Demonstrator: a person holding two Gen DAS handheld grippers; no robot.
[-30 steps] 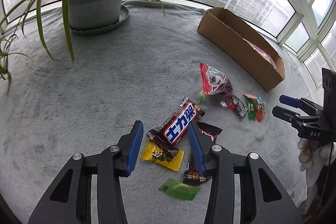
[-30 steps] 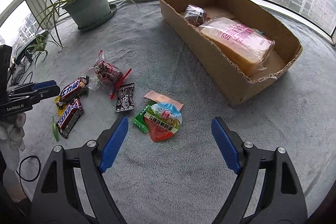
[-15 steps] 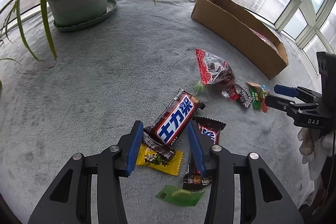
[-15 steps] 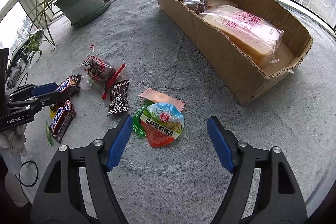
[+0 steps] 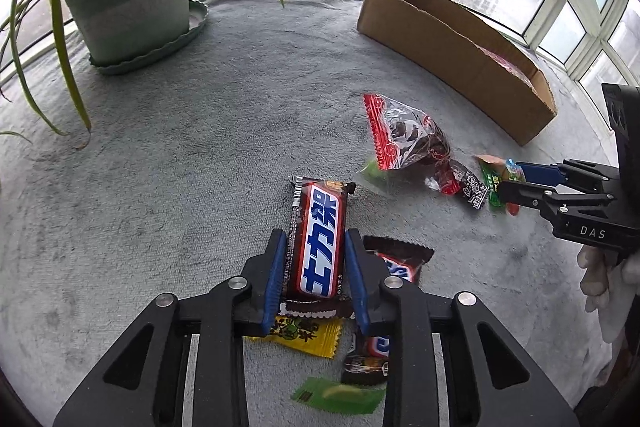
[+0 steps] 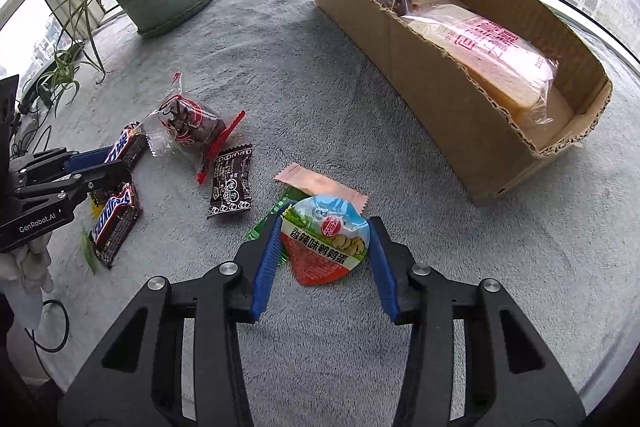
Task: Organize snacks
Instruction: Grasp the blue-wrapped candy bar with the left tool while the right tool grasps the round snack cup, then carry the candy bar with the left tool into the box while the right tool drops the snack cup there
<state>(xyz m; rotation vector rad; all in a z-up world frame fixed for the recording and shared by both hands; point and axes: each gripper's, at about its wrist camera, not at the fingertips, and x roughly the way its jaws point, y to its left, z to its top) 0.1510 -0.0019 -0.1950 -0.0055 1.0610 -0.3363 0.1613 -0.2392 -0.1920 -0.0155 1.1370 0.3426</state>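
While the left gripper (image 5: 315, 254), its jaws just closed, pinches the brown Snickers bar (image 5: 319, 242) lying on the grey blanket (image 5: 200, 131), the right gripper (image 6: 324, 247), likewise closing, clasps the round quail-egg snack pack (image 6: 326, 238) near the cardboard box (image 6: 432, 99).

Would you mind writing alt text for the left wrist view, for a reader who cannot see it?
The left gripper, its jaws just closing, clamps a brown chocolate bar on a grey blanket, with more wrapped snacks scattered around it. Beyond lie a cardboard box and a potted plant by the windows; the right gripper reaches in from the right edge.
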